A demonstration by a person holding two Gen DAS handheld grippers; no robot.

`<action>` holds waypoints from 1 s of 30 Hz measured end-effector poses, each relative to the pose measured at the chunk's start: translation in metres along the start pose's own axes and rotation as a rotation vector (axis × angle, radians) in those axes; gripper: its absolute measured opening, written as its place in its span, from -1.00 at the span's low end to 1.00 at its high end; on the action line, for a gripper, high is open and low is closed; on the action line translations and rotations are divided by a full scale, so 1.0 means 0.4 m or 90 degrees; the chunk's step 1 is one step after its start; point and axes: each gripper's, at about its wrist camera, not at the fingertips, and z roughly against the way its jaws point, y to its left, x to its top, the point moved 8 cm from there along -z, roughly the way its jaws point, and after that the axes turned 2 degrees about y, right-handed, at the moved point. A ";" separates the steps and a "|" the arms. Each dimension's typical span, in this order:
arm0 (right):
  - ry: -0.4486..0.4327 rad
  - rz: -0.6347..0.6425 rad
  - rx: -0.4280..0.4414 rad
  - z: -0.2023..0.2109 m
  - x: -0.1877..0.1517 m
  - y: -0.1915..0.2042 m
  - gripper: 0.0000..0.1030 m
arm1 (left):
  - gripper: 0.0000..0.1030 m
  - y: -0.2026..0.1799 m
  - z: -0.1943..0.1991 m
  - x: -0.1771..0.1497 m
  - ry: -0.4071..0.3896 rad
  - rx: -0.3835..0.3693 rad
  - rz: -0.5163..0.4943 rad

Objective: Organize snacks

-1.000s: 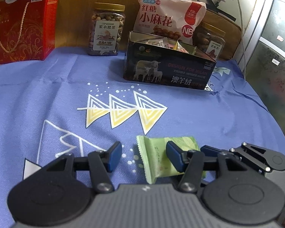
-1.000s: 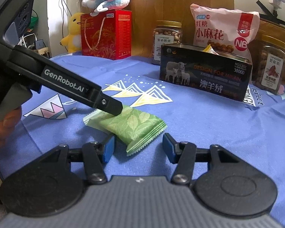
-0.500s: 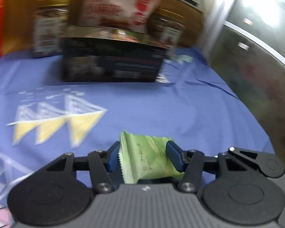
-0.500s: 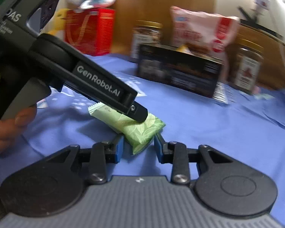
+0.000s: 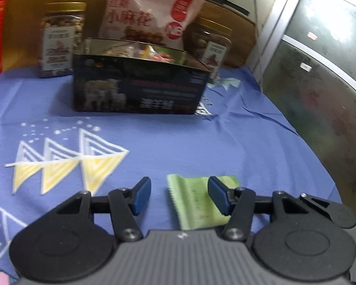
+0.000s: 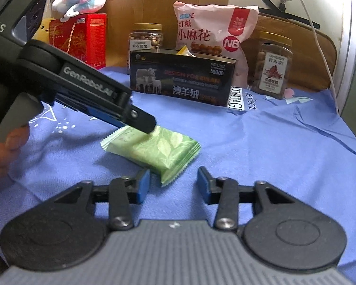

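Observation:
A green snack packet (image 5: 197, 201) lies flat on the blue cloth; it also shows in the right wrist view (image 6: 154, 150). My left gripper (image 5: 179, 196) is open, its right finger over the packet. In the right wrist view the left gripper's fingers (image 6: 140, 121) rest over the packet's near-left end. My right gripper (image 6: 173, 186) is open, with the packet's corner just ahead of its gap. A dark open tin (image 5: 137, 87) holding several wrapped snacks stands further back; it also shows in the right wrist view (image 6: 182, 80).
A pink snack bag (image 6: 213, 30), two nut jars (image 6: 146, 38) (image 6: 274, 64) and a red gift box (image 6: 80, 38) with a plush toy on top line the back. The cloth's edge drops off at the right (image 5: 320, 161).
Both grippers opened wider after closing in around the packet half a second ago. The packet lies on the cloth, shifted relative to the left gripper's fingers.

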 end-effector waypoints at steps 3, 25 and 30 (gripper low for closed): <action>-0.002 -0.010 0.004 0.002 -0.002 -0.002 -0.05 | 0.04 0.018 0.013 0.005 -0.009 0.009 0.005; -0.004 -0.025 0.012 0.014 -0.012 0.002 0.12 | 0.04 0.055 0.030 -0.006 -0.026 0.072 0.001; -0.011 -0.025 0.007 0.018 -0.016 0.008 0.17 | 0.04 0.057 0.035 -0.007 -0.031 0.079 0.001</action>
